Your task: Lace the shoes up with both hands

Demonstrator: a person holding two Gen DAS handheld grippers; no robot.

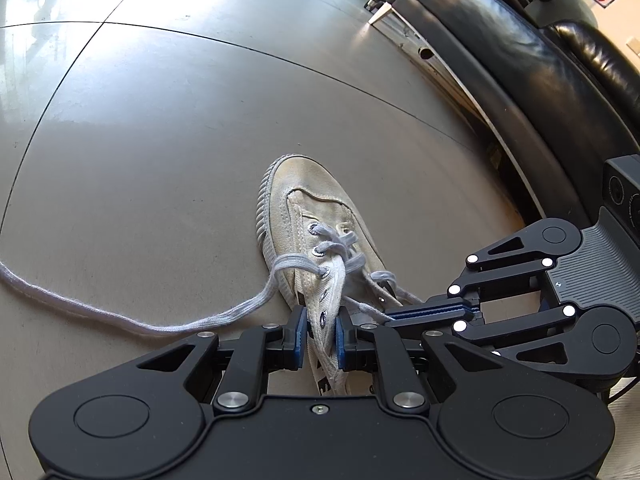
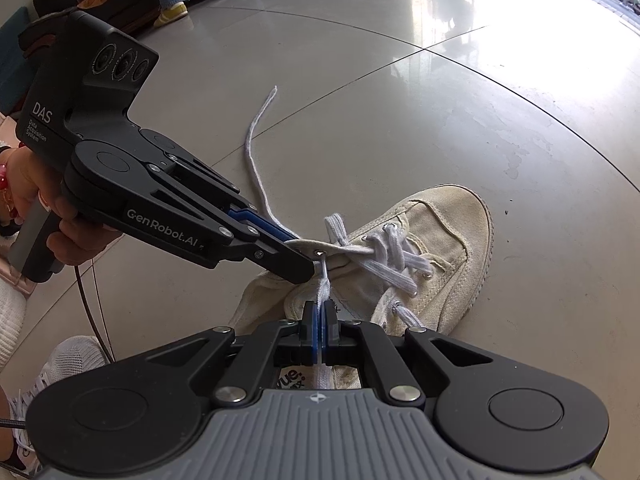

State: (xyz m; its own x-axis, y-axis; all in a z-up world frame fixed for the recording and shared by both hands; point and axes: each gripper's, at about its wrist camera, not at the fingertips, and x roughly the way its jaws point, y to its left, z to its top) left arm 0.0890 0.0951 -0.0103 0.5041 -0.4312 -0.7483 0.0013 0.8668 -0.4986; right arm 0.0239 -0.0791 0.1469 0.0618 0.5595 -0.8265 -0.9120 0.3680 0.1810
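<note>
A worn cream canvas shoe [image 1: 304, 200] lies on the glossy floor, toe pointing away, its lower eyelets laced with a pale grey lace. My left gripper [image 1: 321, 334] is shut on the shoe's eyelet flap [image 1: 322, 304], one blue pad on each side of it. In the right wrist view the left gripper [image 2: 298, 258] pinches that flap beside an eyelet [image 2: 320, 254]. A lace end [image 2: 323, 284] comes out of this eyelet, and my right gripper [image 2: 322, 328] is shut on it. The other lace end [image 1: 120, 320] trails loose across the floor.
A black leather sofa [image 1: 520, 60] runs along the right. A standing person's jeans and yellow shoes [image 2: 172, 12] are at the far left. A hand [image 2: 60, 216] holds the left gripper; a white sneaker [image 2: 60, 364] and a thin cable [image 2: 96, 300] lie below it.
</note>
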